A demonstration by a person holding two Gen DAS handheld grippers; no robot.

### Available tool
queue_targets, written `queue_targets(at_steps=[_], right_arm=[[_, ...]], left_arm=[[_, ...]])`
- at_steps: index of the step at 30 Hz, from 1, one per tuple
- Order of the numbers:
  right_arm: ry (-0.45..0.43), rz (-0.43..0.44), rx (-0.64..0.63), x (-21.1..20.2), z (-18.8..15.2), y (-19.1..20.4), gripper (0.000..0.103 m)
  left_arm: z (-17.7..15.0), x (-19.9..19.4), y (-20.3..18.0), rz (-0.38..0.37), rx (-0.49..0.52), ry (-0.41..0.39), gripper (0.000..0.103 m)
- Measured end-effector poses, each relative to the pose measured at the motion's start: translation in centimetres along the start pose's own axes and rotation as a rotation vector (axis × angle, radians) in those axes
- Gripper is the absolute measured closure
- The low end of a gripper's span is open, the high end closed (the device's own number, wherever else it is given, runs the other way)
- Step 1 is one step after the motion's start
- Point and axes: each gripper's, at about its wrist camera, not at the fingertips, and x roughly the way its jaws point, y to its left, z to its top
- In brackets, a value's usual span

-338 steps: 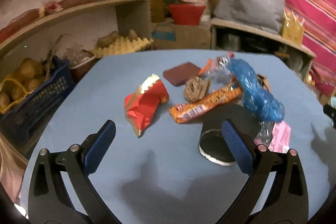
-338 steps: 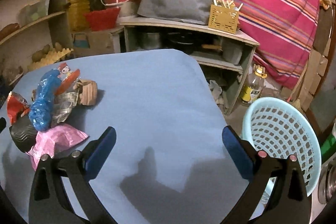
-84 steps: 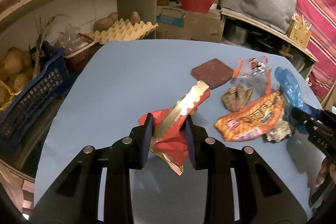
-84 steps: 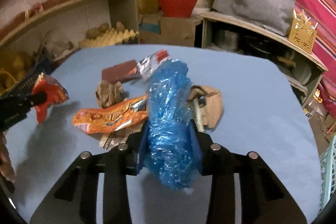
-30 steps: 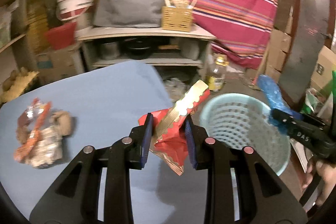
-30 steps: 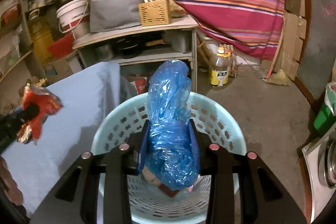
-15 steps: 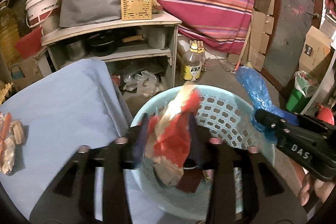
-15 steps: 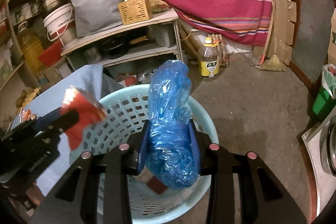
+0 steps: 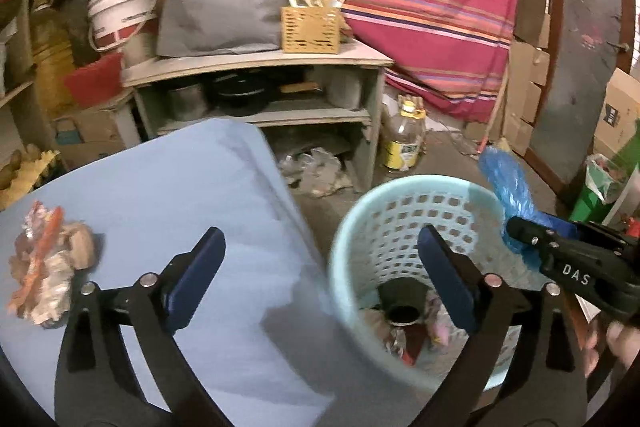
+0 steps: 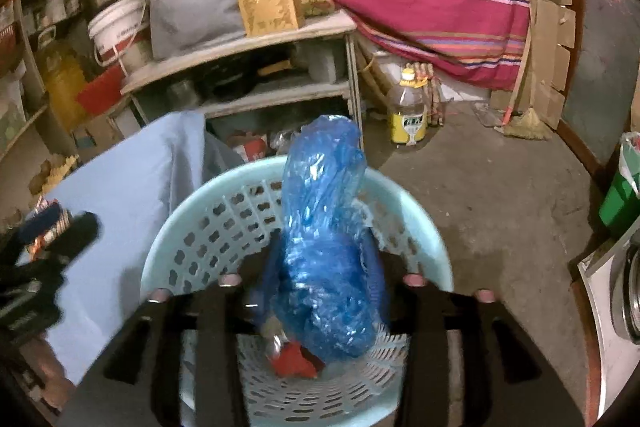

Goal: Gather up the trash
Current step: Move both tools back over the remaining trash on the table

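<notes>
**Two grippers over one basket**

Item 1, my left gripper [image 9: 320, 267]: held level above the edge where the blue table [image 9: 180, 195] meets the basket. Its jaws stand wide apart and carry nothing; the left finger lies over the tabletop, the right finger over the basket's mouth.

Item 2, my right gripper [image 10: 320, 287]: poised directly above the basket, pointing forward and down. Its jaws are closed tight on the blue plastic bag [image 10: 324, 227], gripped near its lower end. From the left wrist view the same gripper [image 9: 516, 231] shows at the basket's right rim, with the bag [image 9: 508, 187] standing up from the jaw tips.

Item 3, the bag: crumpled, glossy, translucent blue film, bunched into an upright roll that rises above the fingers and hangs over the basket's open top.

Item 4, light blue basket [image 9: 360, 227]: round, plastic, perforated walls, standing on the floor just beside the table. Contents: a red wrapper [image 10: 294, 365] at the bottom, a dark round cup-like piece [image 9: 402, 301], and pale and pinkish crumpled scraps that are too blurred to name.

Item 5, remaining trash pile [image 9: 48, 267]: orange, silver and brown wrappers, heaped together on the table's left side, well apart from the basket.
</notes>
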Motion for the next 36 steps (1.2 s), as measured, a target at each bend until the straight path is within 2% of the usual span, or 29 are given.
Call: queue_targets(at_steps=[1,3,6,11,17,20,24,29,33,36], right_arm=[[0.006,-0.010,-0.002,0.2,-0.1,0.2,0.028],[0.016,-0.051,-0.004,0.5,-0.3,0.7,0.027],[0.023,-0.065,-0.008,0.4,-0.3,1.5,0.026],[-0.012,-0.073,-0.036,-0.2,0.1,3.8,0.013],[-0.022,-0.045,-0.119,-0.2,-0.2,9.0,0.011],[-0.026,-0.017,-0.158,-0.1,-0.4,11.8,0.011],[-0.022,0.008,-0.197,0.4,-0.8,14.9,0.010],[0.012,0.023,-0.237,1.8,-1.4,17.9,0.010],[0.030,0.036,-0.258,2.5,-1.8,19.8,0.010],[0.032,0.044,-0.263,2.9,-2.0,20.9,0.010]], left_arm=[[-0.1,-0.3,1.0,0.013,-0.006,-0.004,0.006],[-0.4,-0.9,2.7,0.035,-0.020,-0.005,0.006],[-0.9,-1.7,5.4,0.059,-0.037,-0.002,0.006],[-2.2,-3.3,10.6,0.142,-0.039,-0.008,0.005],[-4.4,-4.4,18.4,0.225,-0.103,0.029,0.005],[-5.9,-4.6,22.5,0.294,-0.124,0.053,0.006],[-7.3,-4.3,26.5,0.347,-0.149,0.095,0.006],[-8.4,-3.4,29.6,0.382,-0.164,0.127,0.006],[-8.9,-2.7,31.5,0.363,-0.194,0.165,0.006],[-9.2,-2.2,32.5,0.349,-0.207,0.194,0.020]])
